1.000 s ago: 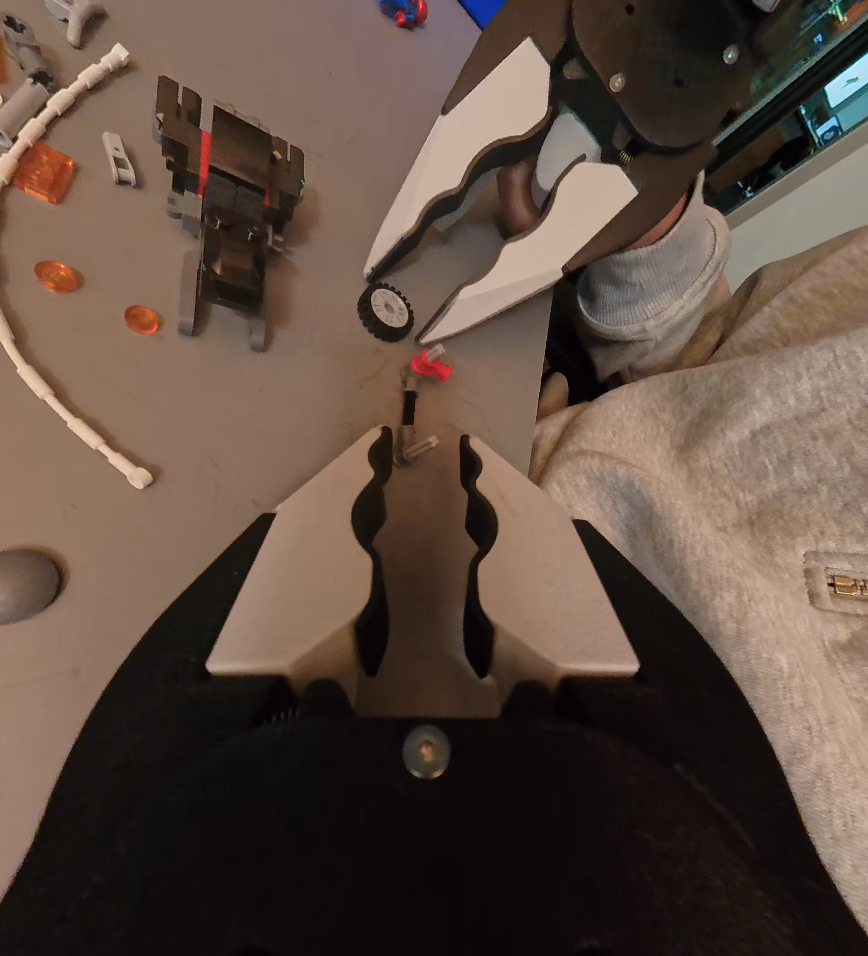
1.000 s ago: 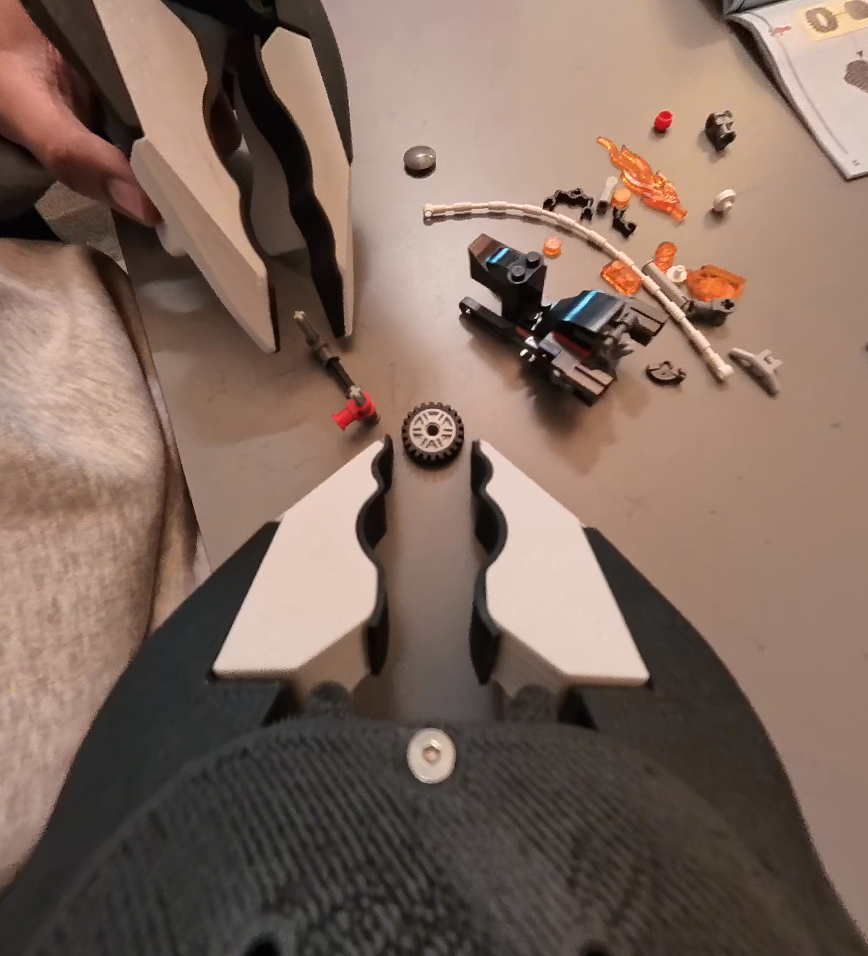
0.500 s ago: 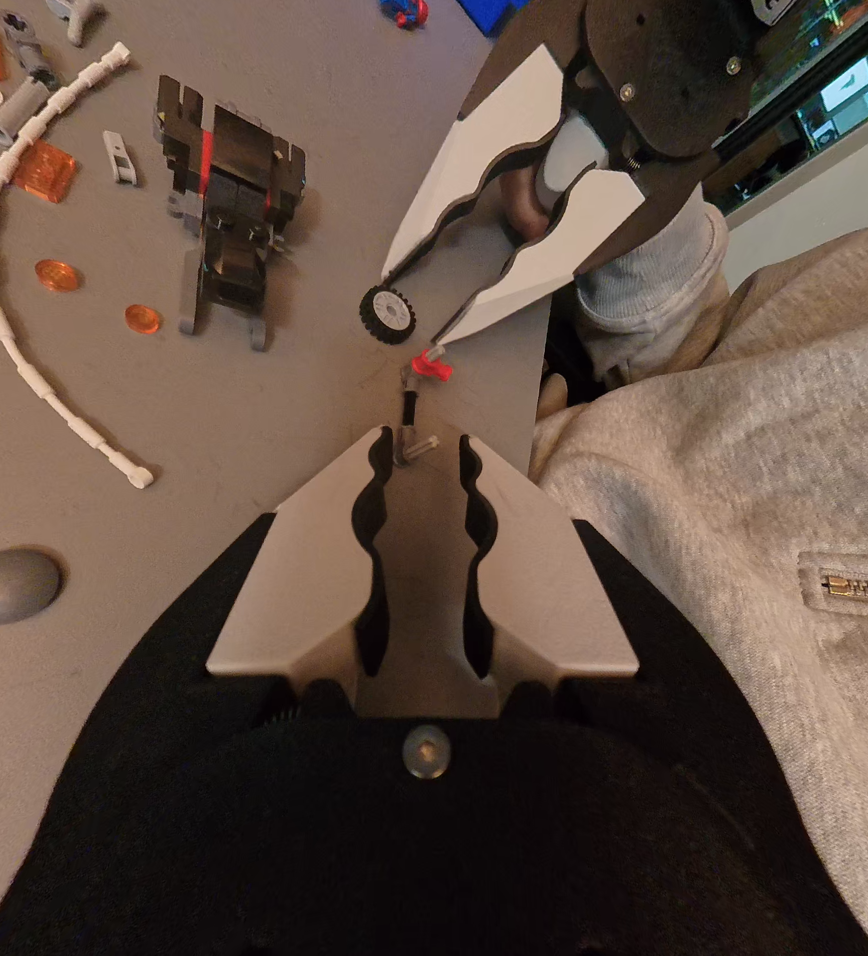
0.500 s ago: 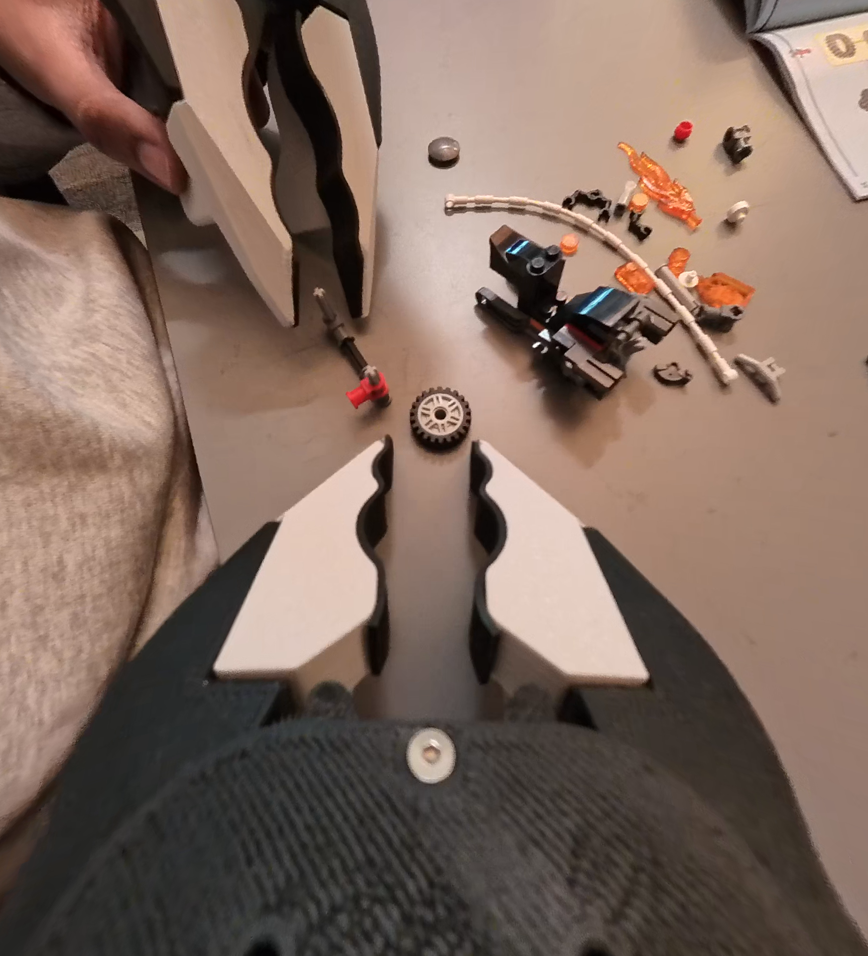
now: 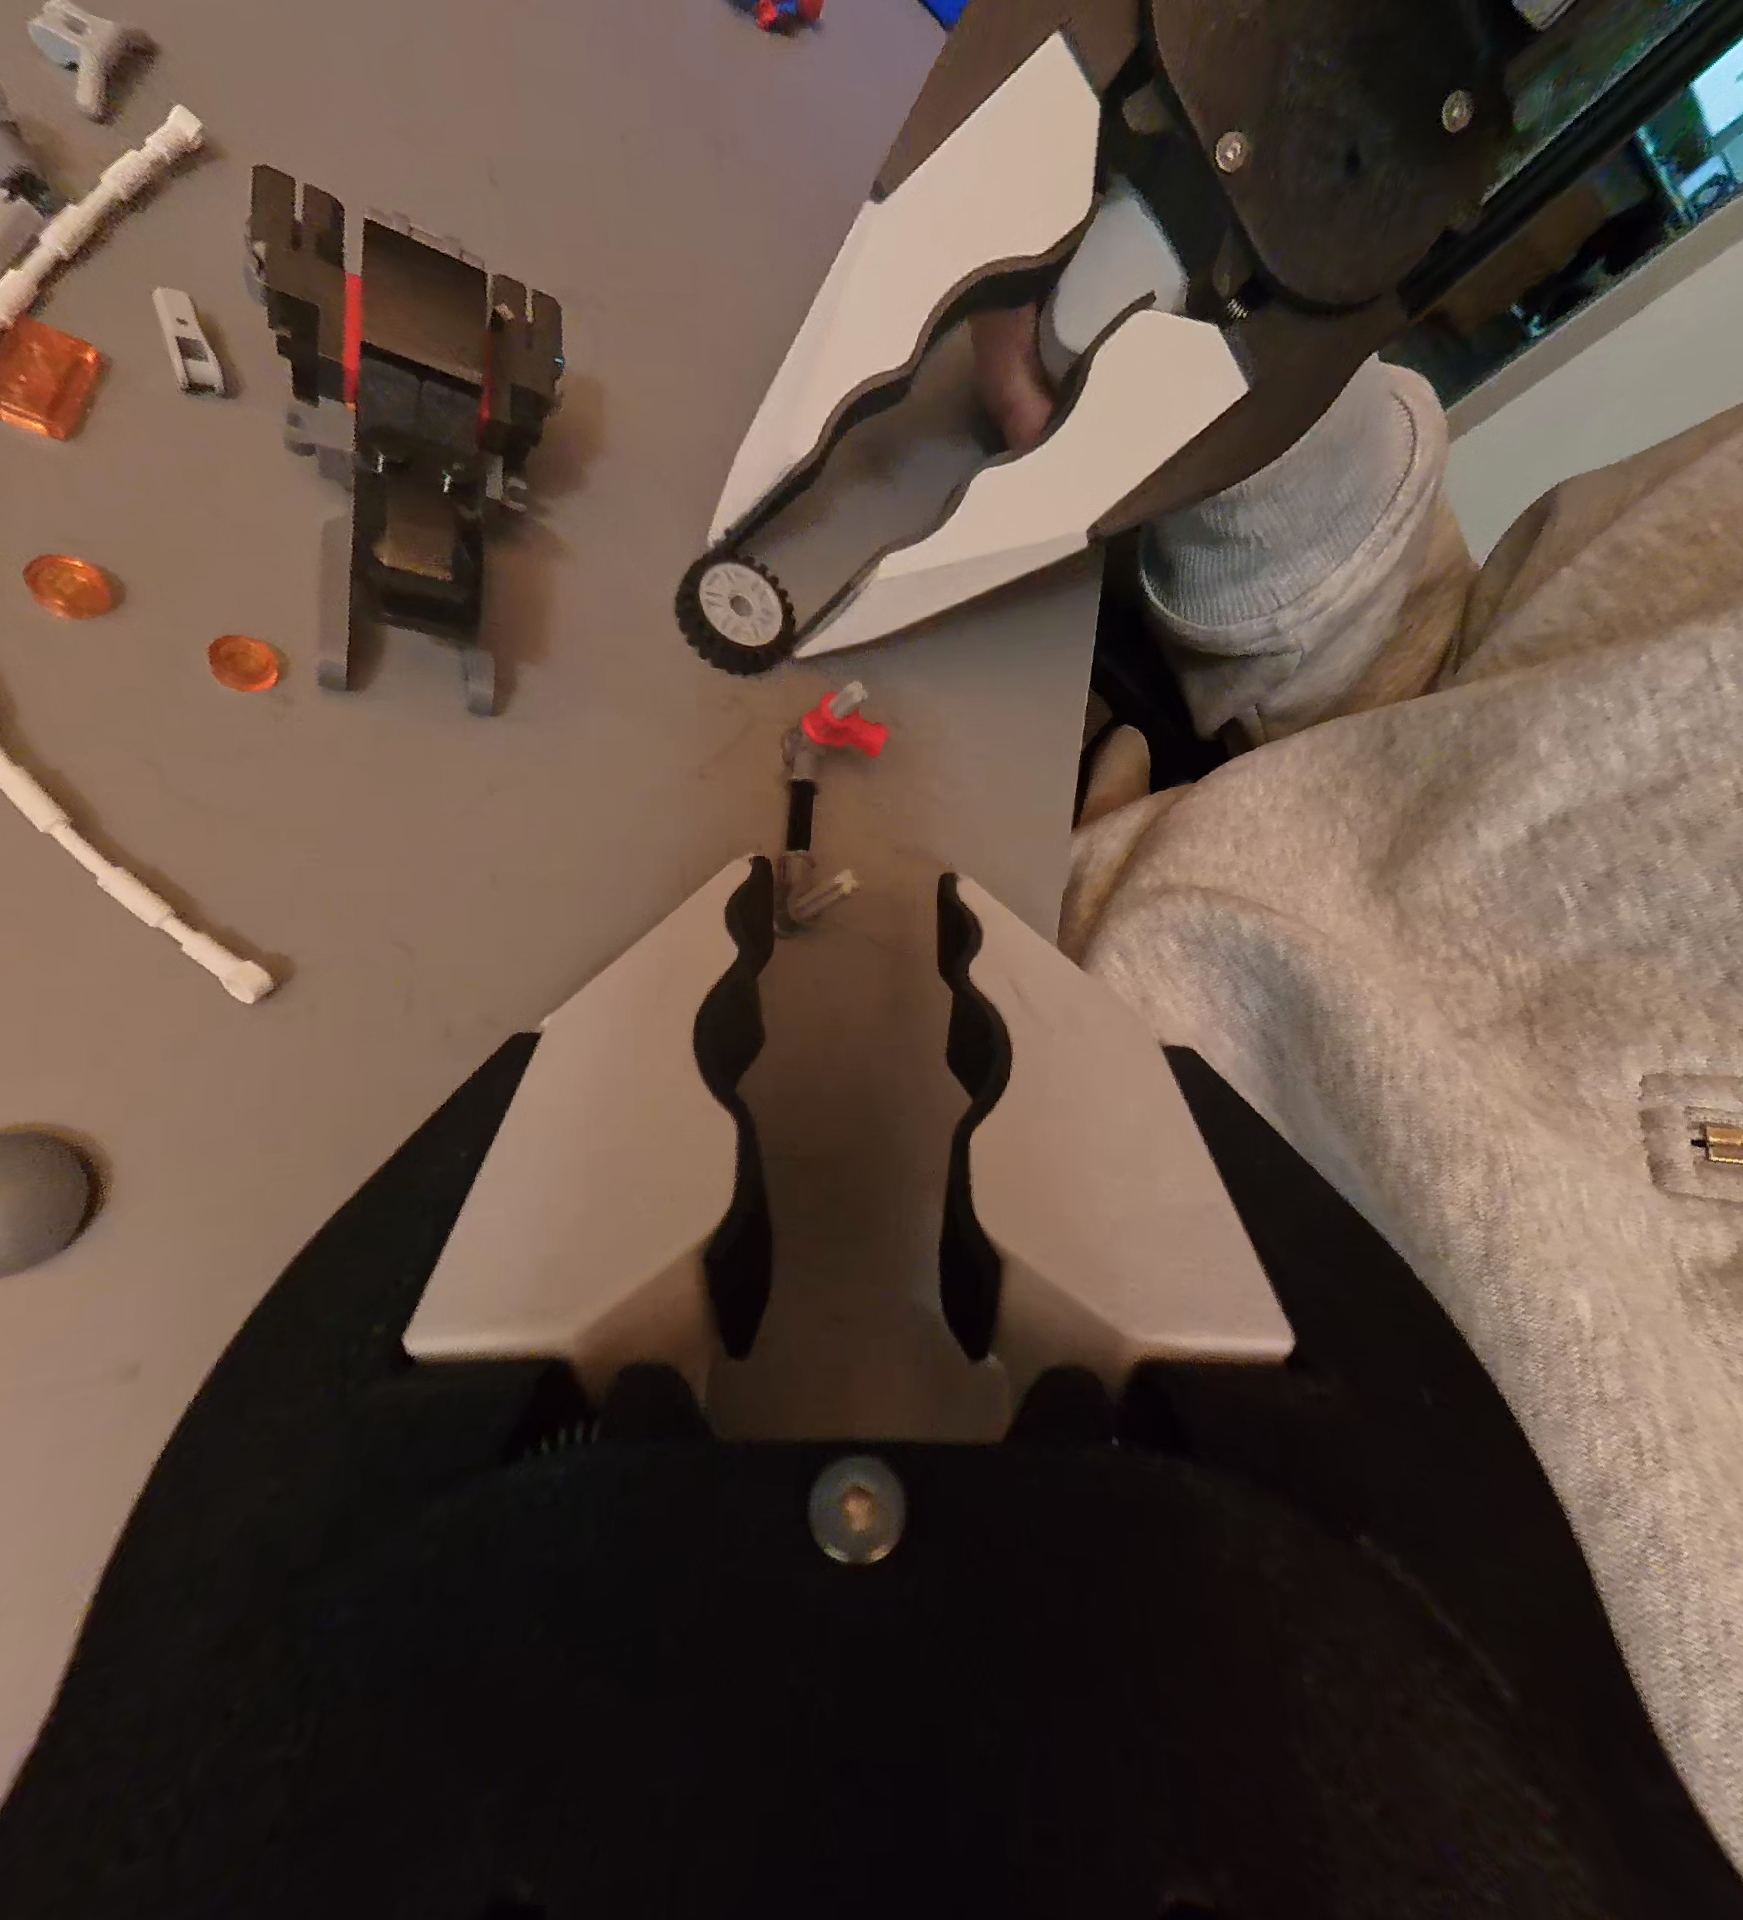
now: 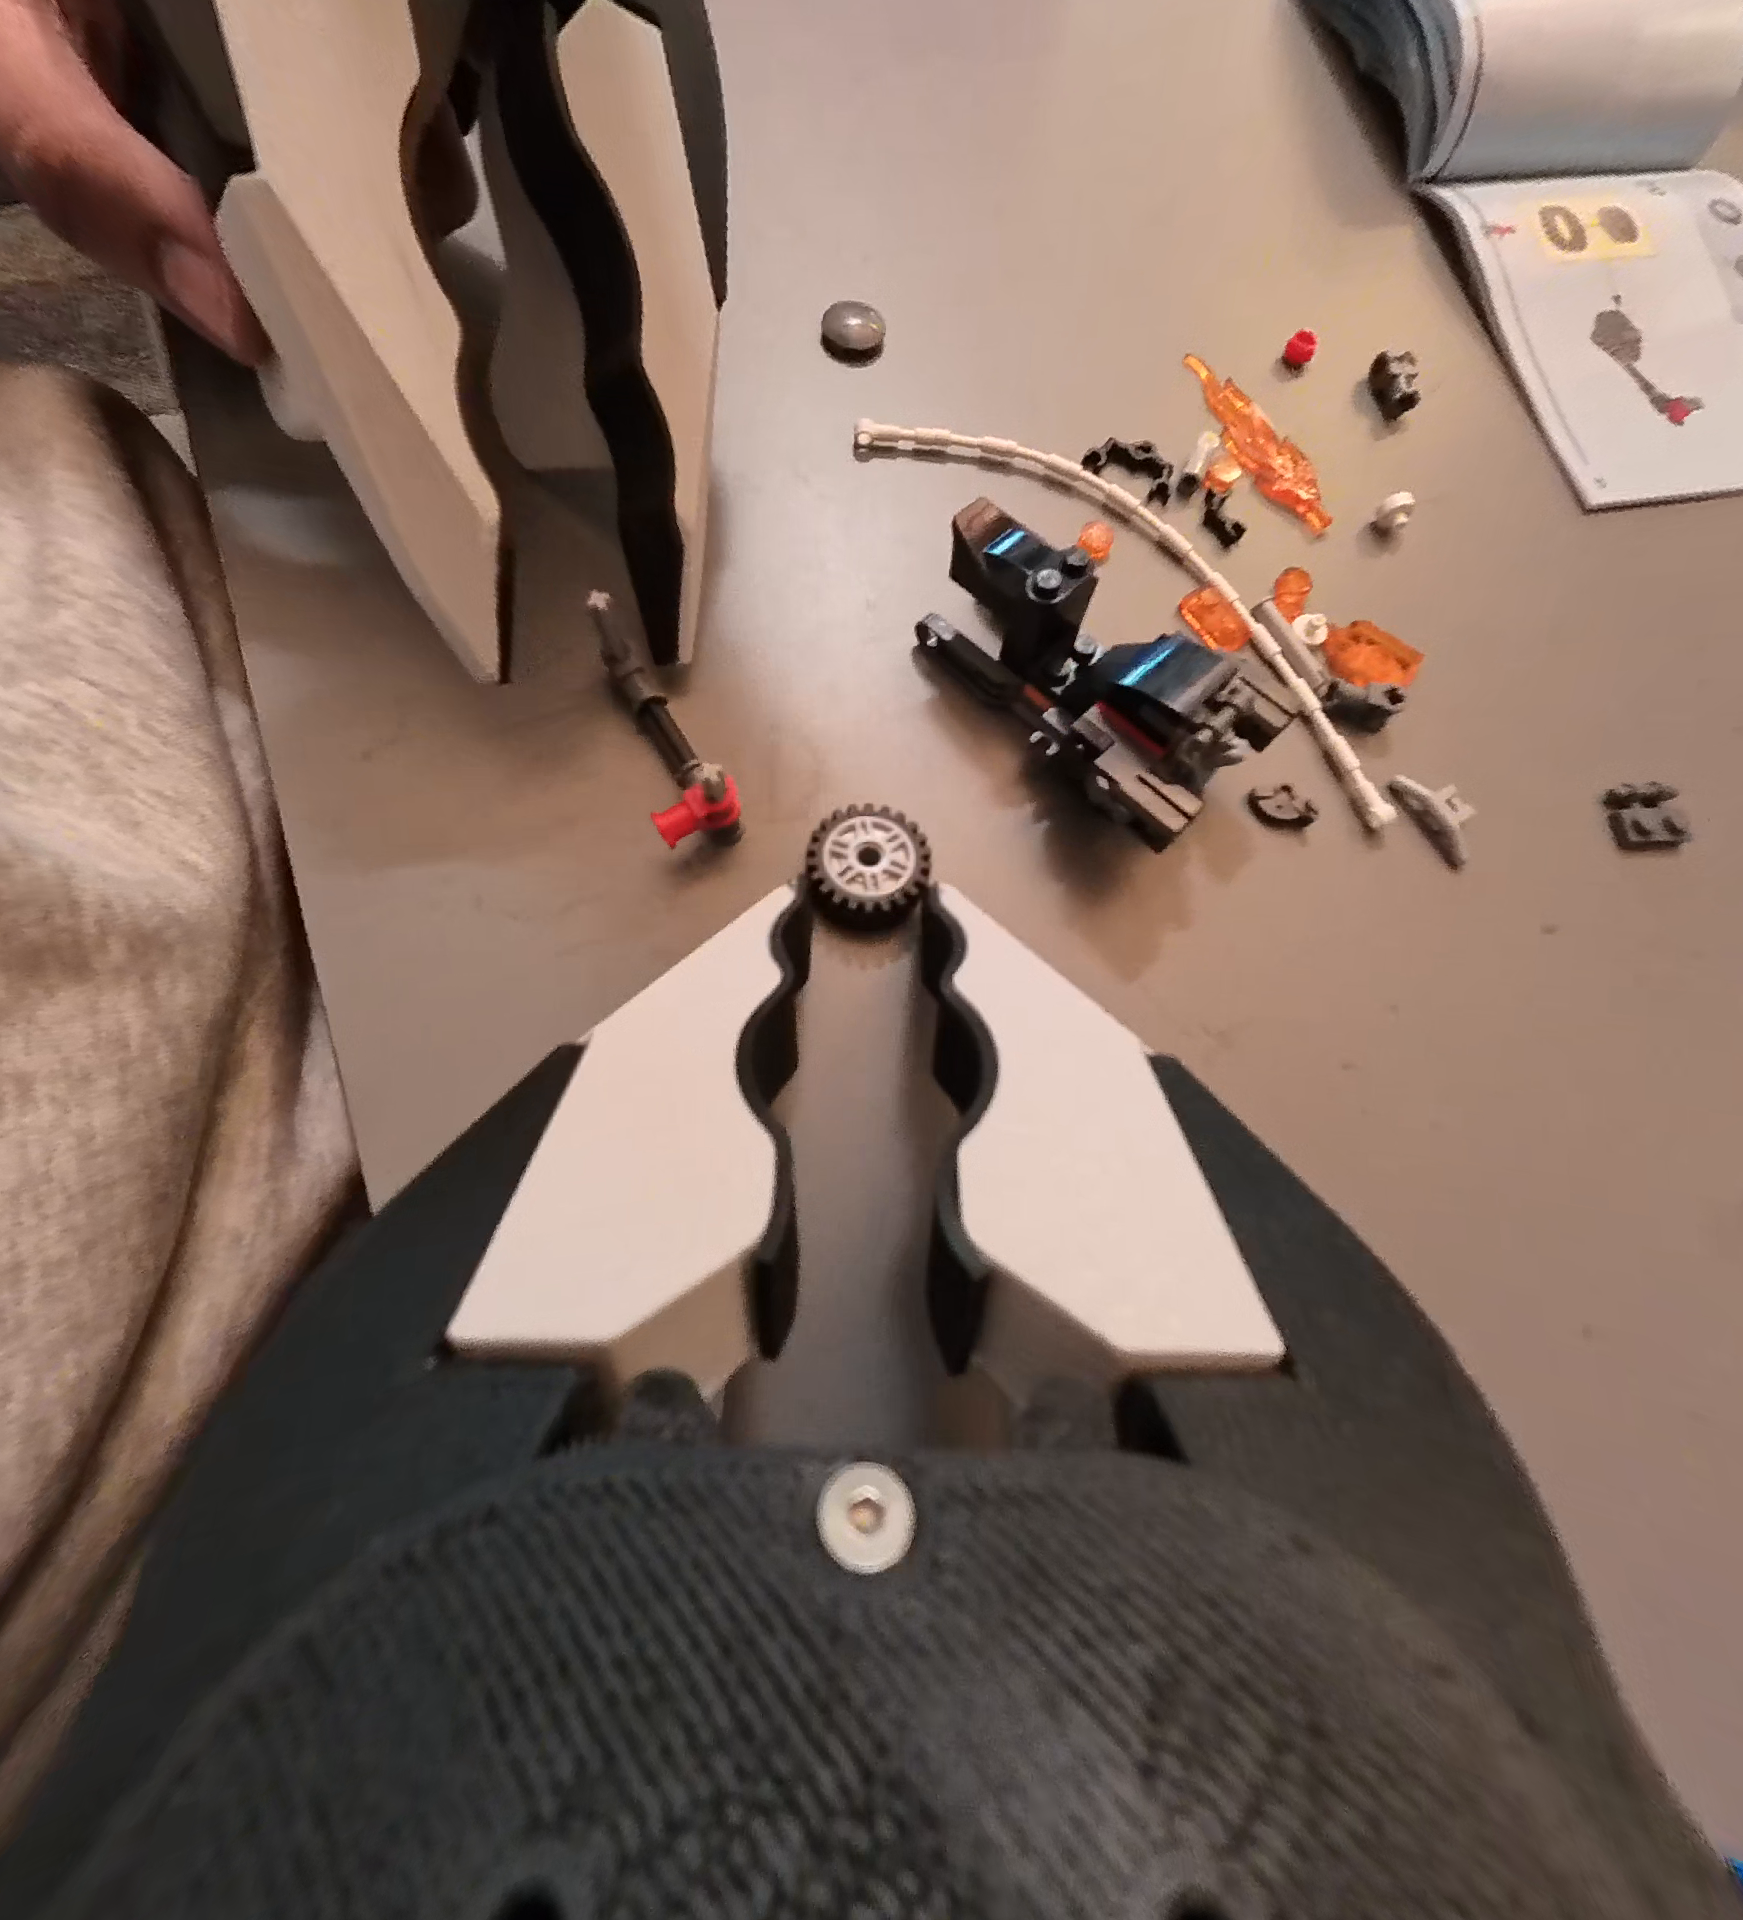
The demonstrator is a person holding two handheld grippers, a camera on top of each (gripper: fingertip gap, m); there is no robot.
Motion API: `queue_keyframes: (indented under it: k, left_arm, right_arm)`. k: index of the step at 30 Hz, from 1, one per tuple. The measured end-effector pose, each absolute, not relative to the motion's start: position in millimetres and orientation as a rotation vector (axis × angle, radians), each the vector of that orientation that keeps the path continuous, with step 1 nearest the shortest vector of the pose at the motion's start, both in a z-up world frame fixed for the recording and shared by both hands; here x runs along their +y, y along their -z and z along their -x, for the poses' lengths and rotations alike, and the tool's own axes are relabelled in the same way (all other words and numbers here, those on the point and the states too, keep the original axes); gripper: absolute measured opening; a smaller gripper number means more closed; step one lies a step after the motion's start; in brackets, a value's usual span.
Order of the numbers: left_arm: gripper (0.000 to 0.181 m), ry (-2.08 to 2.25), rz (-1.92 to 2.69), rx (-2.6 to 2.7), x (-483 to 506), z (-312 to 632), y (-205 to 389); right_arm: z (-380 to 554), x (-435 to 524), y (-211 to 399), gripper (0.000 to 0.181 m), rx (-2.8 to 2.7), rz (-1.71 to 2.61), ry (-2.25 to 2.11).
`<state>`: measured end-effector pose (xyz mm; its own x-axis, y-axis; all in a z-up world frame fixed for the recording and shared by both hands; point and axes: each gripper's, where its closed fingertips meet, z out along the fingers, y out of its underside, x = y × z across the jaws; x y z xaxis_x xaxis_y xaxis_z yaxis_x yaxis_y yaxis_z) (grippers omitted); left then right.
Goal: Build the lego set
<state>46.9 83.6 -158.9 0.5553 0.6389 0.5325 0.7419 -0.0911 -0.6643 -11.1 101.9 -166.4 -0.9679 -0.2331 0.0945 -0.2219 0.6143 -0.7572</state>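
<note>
A grey table (image 6: 1366, 1091) (bare near its edge); beige zipped garment (image 5: 1469, 1039).

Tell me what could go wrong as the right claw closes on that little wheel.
1. The right claw has the wheel only at its very fingertips, flat on the table; a tip-only pinch may squirt it out.
2. The axle piece with the red connector lies close beside the wheel near the table edge; a sideways nudge could knock it off.
3. The left claw sits open at that axle's other end, so the claws could collide.
</note>
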Motion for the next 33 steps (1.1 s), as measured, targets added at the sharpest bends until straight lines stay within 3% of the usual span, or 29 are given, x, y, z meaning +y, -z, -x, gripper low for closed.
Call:
queue_keyframes:
  k: [21, 33]
  left_arm:
    - [0.037, 0.093, 1.816, -1.093, 69, -55, 155]
    - [0.029, 0.097, 1.788, -1.079, 70, -55, 151]
  right_arm:
    - [-33, 77, 135, 0.018, 2.578, 0.502, 1.545]
    - [-47, 74, 141, 0.016, 2.579, 0.555, 1.477]
